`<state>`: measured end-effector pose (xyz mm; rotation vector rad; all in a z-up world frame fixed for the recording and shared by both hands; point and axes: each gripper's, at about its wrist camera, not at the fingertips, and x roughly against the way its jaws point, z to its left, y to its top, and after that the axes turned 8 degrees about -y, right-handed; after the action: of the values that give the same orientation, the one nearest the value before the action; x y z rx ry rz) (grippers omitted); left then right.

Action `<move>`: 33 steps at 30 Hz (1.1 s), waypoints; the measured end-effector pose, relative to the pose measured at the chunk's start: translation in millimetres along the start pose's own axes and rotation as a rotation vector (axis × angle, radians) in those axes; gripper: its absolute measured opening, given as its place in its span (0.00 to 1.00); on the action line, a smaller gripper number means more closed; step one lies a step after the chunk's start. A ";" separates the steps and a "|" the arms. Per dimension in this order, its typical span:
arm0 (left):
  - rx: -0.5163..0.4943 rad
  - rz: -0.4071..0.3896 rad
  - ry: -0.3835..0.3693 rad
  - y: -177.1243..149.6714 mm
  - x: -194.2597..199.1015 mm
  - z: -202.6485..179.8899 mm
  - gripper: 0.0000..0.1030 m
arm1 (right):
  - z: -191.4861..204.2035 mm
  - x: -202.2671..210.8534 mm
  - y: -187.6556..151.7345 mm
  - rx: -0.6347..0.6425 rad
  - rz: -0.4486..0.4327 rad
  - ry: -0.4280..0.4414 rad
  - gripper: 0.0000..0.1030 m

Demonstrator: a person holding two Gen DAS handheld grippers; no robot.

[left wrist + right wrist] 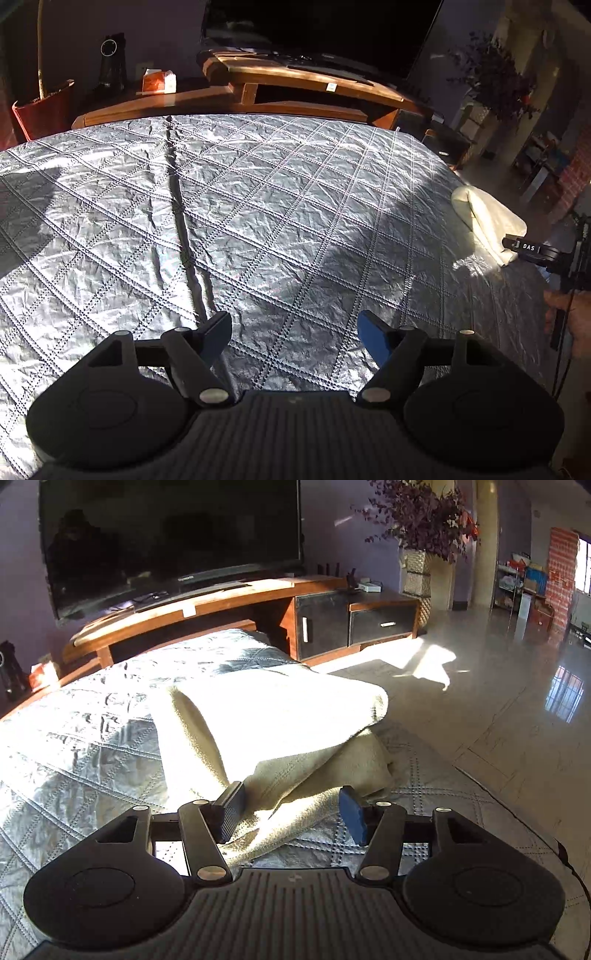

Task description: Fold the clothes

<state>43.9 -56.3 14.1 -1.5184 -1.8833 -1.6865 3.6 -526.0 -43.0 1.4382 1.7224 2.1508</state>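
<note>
A folded cream garment [266, 716] lies in bright sun near the right edge of the grey quilted cover [74, 746]. Its lower layer spreads toward me. My right gripper [291, 797] stands open just in front of it, and the loose cloth edge lies between the fingers without the pads pressing it. In the left wrist view the same garment [487, 218] sits at the far right. My left gripper [293, 325] hangs open over bare quilt [258, 206], holding nothing. A person's hand [576, 321] holds the other tool at the right border.
A wooden TV stand [229, 598] with a large dark screen [170, 535] runs along the far side of the quilt. The quilt's right edge drops to a shiny tiled floor [498, 701]. A plant in a woven vase [417, 568] stands beyond. A seam [181, 206] runs down the quilt.
</note>
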 end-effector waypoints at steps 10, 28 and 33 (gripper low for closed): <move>-0.012 -0.005 -0.001 -17.9 31.7 4.9 0.74 | 12.1 86.7 -38.0 0.059 0.061 0.055 0.86; 0.035 -0.178 -0.178 -103.3 178.3 -166.7 0.99 | -40.7 327.2 -83.4 0.017 0.186 -0.034 0.93; -0.073 -0.209 -0.128 -120.5 226.1 -217.5 0.99 | -62.2 387.4 -79.9 -0.013 0.118 -0.032 1.00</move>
<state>-251.2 -91.6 170.9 -1.5372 -2.1345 -1.8010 -297.8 -334.3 138.0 1.6008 1.6490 2.1778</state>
